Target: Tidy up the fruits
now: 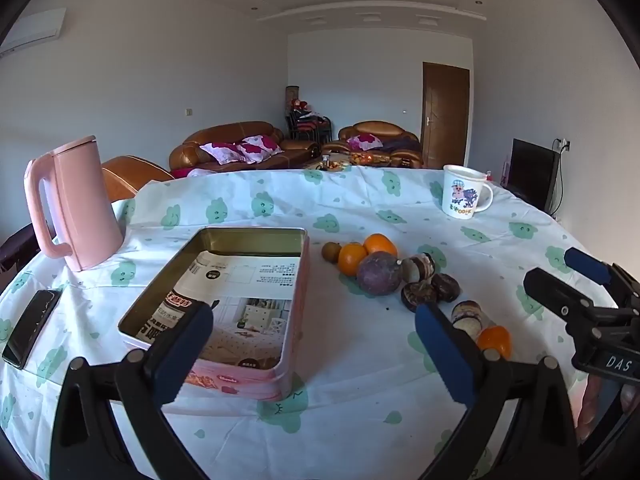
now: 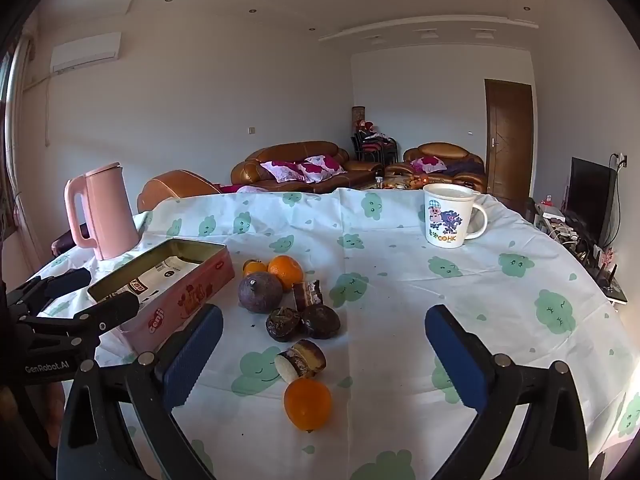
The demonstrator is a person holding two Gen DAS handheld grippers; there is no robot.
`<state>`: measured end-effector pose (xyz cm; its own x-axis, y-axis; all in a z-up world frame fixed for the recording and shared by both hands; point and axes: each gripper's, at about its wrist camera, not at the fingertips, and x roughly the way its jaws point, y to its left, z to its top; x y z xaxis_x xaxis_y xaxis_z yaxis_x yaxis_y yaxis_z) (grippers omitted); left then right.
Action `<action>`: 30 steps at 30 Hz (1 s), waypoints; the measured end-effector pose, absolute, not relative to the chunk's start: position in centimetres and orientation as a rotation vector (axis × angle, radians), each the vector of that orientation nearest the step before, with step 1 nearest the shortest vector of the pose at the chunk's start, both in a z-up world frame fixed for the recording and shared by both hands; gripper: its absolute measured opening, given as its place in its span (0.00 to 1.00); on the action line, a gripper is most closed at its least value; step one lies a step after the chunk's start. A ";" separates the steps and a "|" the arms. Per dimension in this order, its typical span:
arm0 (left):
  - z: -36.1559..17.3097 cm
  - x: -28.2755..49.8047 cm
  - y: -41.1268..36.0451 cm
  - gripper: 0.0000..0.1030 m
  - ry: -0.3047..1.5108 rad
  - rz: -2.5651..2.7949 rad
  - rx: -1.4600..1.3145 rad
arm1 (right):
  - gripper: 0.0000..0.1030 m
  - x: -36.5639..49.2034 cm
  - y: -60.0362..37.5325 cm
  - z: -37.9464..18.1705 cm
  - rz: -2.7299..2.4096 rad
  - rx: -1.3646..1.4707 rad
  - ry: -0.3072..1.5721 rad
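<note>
A pink rectangular tin (image 1: 224, 376) (image 2: 188, 296) lies open on the table, with a printed sheet inside. To its right lies a cluster of fruit: a purple passion fruit (image 1: 379, 273) (image 2: 260, 292), two oranges (image 1: 380, 245) (image 2: 285, 271), a kiwi (image 1: 331, 251) and several dark chocolate cakes (image 2: 282, 323). A lone orange (image 2: 307, 403) (image 1: 495, 341) lies nearest me, beside a bitten cake (image 2: 301, 358). My left gripper (image 1: 314, 354) is open and empty above the tin's near right corner. My right gripper (image 2: 324, 352) is open and empty, its fingers on either side of the lone orange.
A pink kettle (image 1: 76, 204) (image 2: 103, 212) stands at the far left. A white cartoon mug (image 1: 464, 192) (image 2: 450, 216) stands at the far right. A black phone (image 1: 32, 328) lies left of the tin. The tablecloth (image 2: 500, 300) is white with green clouds.
</note>
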<state>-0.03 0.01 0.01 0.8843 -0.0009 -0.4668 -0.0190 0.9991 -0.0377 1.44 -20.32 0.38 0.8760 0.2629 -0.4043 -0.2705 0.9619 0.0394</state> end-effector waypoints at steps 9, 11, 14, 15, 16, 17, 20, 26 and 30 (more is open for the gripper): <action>-0.6 -0.2 0.4 1.00 0.484 0.024 -0.019 | 0.99 1.6 -20.1 -0.1 0.283 -0.014 0.440; -0.3 -0.3 0.6 1.00 0.487 0.023 -0.020 | 0.99 1.5 -19.9 -0.5 0.283 -0.018 0.442; -0.3 -0.2 0.7 1.00 0.490 0.028 -0.017 | 0.99 1.7 -20.2 -0.4 0.304 -0.006 0.456; -0.1 -0.2 0.2 1.00 0.494 0.032 -0.015 | 0.99 1.8 -20.2 -0.4 0.307 -0.003 0.460; -0.1 -0.3 0.3 1.00 0.495 0.031 -0.017 | 0.99 1.8 -20.1 -0.5 0.308 -0.003 0.463; -0.2 0.0 0.2 1.00 0.500 0.031 -0.015 | 0.99 1.8 -20.1 -0.6 0.305 -0.005 0.464; -0.2 0.0 0.3 1.00 0.499 0.032 -0.016 | 0.99 1.8 -20.0 -0.7 0.296 -0.014 0.469; -0.3 0.0 0.2 1.00 0.500 0.031 -0.015 | 0.99 1.9 -19.7 -1.0 0.293 -0.024 0.479; -0.3 0.0 0.3 1.00 0.499 0.031 -0.016 | 0.99 1.9 -19.8 -1.1 0.293 -0.022 0.483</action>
<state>-0.01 0.30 -0.29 0.8778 0.0262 -0.4784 -0.0340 0.9994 -0.0075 1.90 -19.76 -1.13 0.8445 0.2729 -0.4609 -0.2832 0.9578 0.0484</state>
